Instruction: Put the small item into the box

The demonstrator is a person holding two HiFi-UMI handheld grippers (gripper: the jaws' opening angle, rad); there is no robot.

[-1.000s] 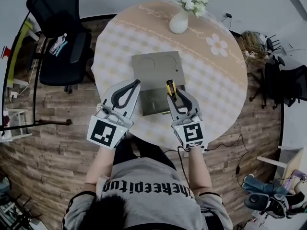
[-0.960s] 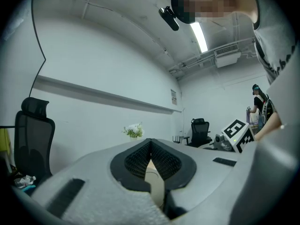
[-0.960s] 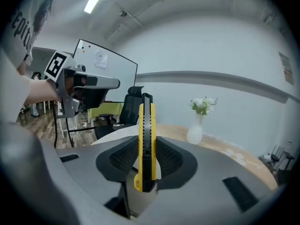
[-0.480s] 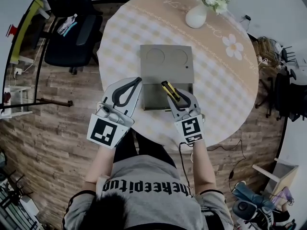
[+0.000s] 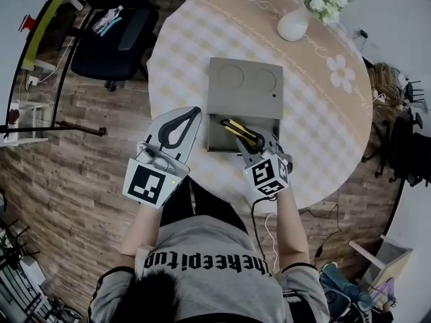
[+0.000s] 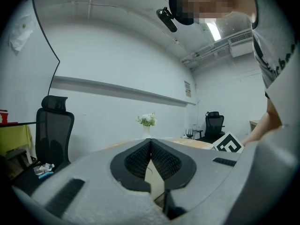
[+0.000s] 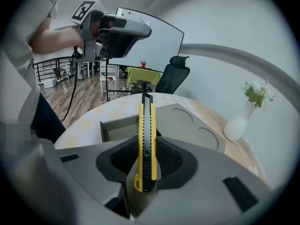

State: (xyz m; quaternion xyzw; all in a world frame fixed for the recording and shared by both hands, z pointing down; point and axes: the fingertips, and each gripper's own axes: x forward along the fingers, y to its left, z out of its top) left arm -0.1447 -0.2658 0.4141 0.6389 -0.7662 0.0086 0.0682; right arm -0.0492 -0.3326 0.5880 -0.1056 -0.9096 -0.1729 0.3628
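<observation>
Black mesh office chair [image 5: 111,42] stands off the table's left edge. Next I see my left gripper [image 5: 194,113], held at the near rim of the checked round table [image 5: 316,133], its jaws pressed together on nothing. Just right of it sits the grey box [image 5: 244,89], its drawer [image 5: 219,138] pulled out toward me. My right gripper [image 5: 248,138] is clamped on the yellow utility knife [image 5: 237,129], which points forward over the drawer; I cannot tell whether it touches. A white vase [image 5: 295,25] stands beyond.
</observation>
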